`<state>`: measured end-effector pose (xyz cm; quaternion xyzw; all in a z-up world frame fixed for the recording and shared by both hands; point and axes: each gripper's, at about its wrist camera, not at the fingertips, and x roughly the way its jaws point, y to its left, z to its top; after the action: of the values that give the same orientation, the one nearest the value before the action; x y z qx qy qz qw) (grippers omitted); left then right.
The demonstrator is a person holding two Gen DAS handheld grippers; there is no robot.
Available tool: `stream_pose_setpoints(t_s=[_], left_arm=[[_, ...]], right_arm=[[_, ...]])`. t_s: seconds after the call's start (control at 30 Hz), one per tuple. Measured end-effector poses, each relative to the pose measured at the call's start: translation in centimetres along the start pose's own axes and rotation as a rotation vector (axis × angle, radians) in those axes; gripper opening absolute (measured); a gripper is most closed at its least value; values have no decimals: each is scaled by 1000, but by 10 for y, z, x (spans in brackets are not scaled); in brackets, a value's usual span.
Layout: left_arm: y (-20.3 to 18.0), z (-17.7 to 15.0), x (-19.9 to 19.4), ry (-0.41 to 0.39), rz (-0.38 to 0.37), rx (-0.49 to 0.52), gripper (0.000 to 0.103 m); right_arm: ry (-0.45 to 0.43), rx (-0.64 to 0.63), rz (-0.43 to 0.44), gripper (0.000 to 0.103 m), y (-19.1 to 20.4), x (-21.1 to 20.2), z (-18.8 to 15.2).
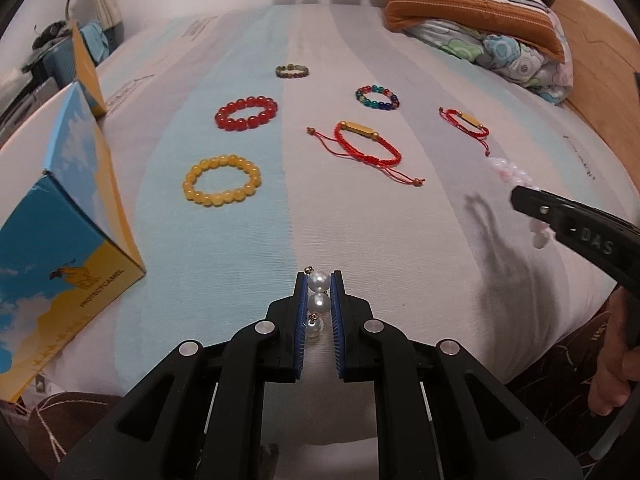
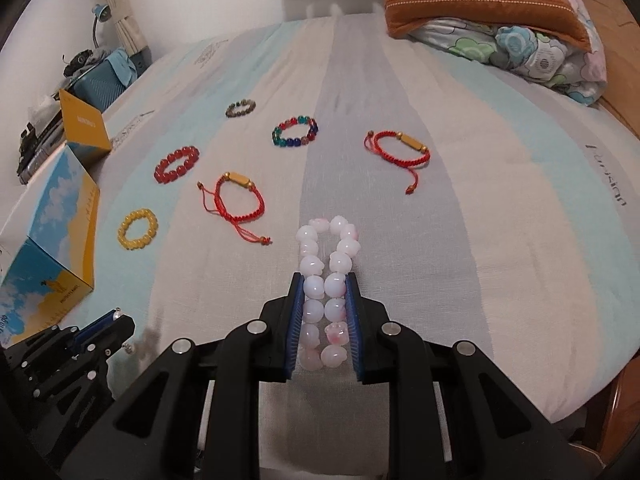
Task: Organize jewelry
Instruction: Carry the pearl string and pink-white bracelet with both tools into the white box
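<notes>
My left gripper (image 1: 319, 280) is shut on a pearl earring set (image 1: 319, 301), three white pearls with small gold fittings held between the blue pads above the bed. My right gripper (image 2: 325, 280) is shut on a pale pink bead bracelet (image 2: 326, 248), squeezed into a long loop that sticks out past the fingertips. In the left wrist view the right gripper (image 1: 520, 196) shows at the right edge with the pink bracelet (image 1: 510, 172). The left gripper (image 2: 120, 320) shows at lower left in the right wrist view. An open blue and yellow box (image 1: 60, 216) (image 2: 52, 240) stands at the left.
On the striped bedsheet (image 2: 460, 240) lie a yellow bracelet (image 1: 222, 180), a red bead bracelet (image 1: 246, 113), a brown one (image 1: 292, 71), a multicoloured one (image 1: 378, 98) and two red cord bracelets (image 1: 368, 142) (image 1: 466, 124). Pillows and a quilt (image 1: 480, 20) sit far right. A hand (image 1: 612, 360) grips the right handle.
</notes>
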<state>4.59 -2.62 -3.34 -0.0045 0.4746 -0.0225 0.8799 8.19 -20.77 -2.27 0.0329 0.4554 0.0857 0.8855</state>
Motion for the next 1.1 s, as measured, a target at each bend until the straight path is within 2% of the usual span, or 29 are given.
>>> stream_pose_setpoints(t_s=[0.37, 0.6, 0.83, 1.1], left_arm=[[12, 18, -30, -55, -8, 6, 10], [23, 31, -37, -55, -11, -10, 10], [39, 47, -51, -61, -16, -27, 10], [70, 66, -81, -109, 0, -36, 10]], right_arm=[[-33, -7, -9, 19, 10, -28, 22], [-54, -50, -30, 19, 29, -38, 36], [-52, -84, -34, 19, 55, -45, 50], [-66, -137, -31, 19, 98, -56, 69]])
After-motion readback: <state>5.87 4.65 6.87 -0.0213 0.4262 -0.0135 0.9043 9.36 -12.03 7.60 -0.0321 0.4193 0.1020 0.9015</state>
